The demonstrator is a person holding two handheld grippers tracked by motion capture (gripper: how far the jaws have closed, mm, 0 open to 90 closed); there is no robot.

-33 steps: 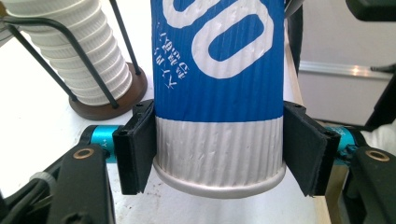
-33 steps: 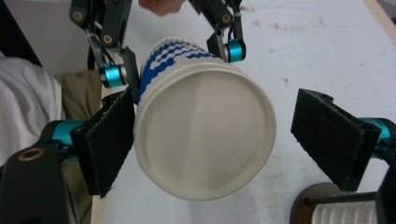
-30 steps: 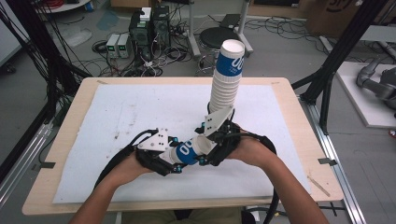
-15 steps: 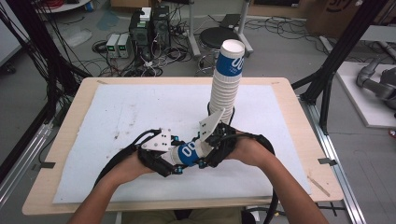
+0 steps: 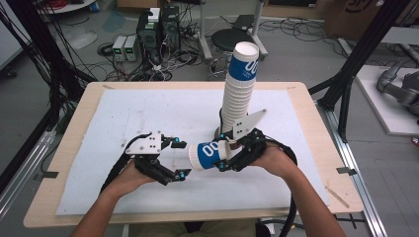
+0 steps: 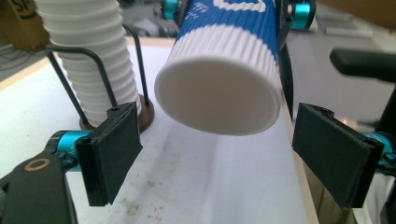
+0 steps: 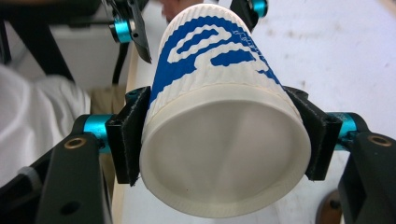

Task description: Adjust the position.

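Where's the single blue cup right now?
The blue cup lies sideways in the right claw, above the mat near the table's middle, just before the cup stack.

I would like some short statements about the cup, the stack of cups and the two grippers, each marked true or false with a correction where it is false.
1. The right gripper is shut on the blue and white cup. True.
2. The left gripper also clamps this cup. False: its jaws stand open on either side of the cup's closed end without touching it.
3. The cup is held upright. False: it lies on its side, above the white mat.
4. The tall stack of cups stands in a wire holder on the mat. True.
5. The stack has fallen over. False: it stands, leaning slightly.
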